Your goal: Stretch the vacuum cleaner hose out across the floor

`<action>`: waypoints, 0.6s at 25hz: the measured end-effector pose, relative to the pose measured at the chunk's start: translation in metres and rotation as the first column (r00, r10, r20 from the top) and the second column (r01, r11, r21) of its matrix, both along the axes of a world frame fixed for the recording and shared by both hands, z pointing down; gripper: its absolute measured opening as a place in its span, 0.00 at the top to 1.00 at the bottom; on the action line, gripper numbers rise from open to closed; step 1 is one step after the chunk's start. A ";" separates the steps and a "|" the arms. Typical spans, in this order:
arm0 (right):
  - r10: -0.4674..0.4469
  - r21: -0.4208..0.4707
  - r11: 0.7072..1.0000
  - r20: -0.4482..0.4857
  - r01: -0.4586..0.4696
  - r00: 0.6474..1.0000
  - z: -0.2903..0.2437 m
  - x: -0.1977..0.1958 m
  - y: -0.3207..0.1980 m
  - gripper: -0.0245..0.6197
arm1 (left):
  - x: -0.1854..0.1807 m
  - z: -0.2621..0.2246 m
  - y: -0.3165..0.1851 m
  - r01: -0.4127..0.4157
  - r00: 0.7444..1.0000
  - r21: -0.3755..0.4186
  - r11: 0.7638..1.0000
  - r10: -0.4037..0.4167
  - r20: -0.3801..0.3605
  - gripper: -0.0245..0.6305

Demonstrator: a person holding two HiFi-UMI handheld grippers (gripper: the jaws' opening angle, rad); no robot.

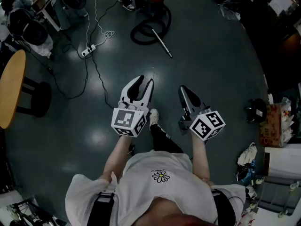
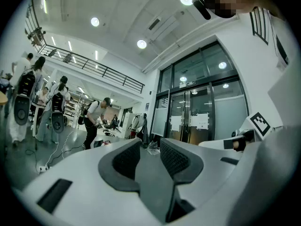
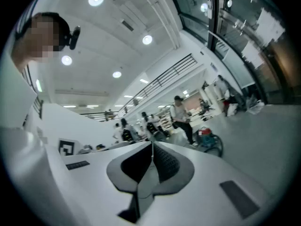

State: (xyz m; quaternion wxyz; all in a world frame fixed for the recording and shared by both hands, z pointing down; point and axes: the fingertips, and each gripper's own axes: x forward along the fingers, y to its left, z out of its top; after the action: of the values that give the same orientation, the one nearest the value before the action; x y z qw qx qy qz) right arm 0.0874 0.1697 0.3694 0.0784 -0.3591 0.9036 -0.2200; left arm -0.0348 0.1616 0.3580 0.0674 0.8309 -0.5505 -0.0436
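Note:
A red and black vacuum cleaner (image 1: 153,3) stands on the dark floor at the top of the head view, its black hose (image 1: 145,32) coiled in a loop in front of it and a metal wand (image 1: 162,44) lying out to the right. In the right gripper view the vacuum cleaner (image 3: 207,136) and hose (image 3: 215,147) show far off. My left gripper (image 1: 145,81) is held level well short of them, jaws apart with nothing between. My right gripper (image 1: 183,88) is beside it, shut and empty. In its own view the left gripper (image 2: 150,147) points toward glass doors.
A white power strip (image 1: 88,50) with cables (image 1: 94,69) lies on the floor at the left. A round wooden table (image 1: 11,86) and stool (image 1: 37,98) stand at the far left. Boxes and bags (image 1: 273,126) crowd the right edge. A person (image 2: 96,119) stands near the vacuum.

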 end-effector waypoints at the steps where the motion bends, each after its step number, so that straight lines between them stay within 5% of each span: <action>1: -0.075 0.035 0.997 0.000 0.075 0.997 -0.004 -0.008 -0.016 0.94 | 0.001 0.000 -0.022 -0.008 1.000 -0.001 1.000 0.008 -0.001 0.75; 4: -0.158 0.139 0.977 -0.035 0.162 0.987 -0.016 -0.026 -0.077 0.93 | 0.000 -0.002 -0.085 -0.025 1.000 -0.003 1.000 0.025 -0.018 0.75; 8: -0.037 0.259 0.963 -0.137 0.071 0.990 -0.034 -0.050 -0.179 0.73 | -0.021 -0.016 -0.166 -0.008 1.000 0.012 1.000 0.008 -0.013 0.75; 10: 0.008 0.288 0.957 -0.173 0.042 0.985 -0.038 -0.067 -0.225 0.53 | -0.036 -0.021 -0.203 0.005 1.000 0.017 1.000 -0.005 0.005 0.75; 15: -0.056 0.315 0.944 -0.133 0.096 0.989 -0.040 -0.109 -0.308 0.52 | -0.071 -0.007 -0.297 0.024 0.999 -0.002 1.000 -0.024 0.025 0.75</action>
State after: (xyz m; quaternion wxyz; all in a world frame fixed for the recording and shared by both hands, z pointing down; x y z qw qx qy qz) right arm -0.0220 -0.1381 0.3297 0.0717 -0.3191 0.9437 -0.0506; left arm -0.1053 -0.1353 0.3513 0.0607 0.8246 -0.5615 -0.0333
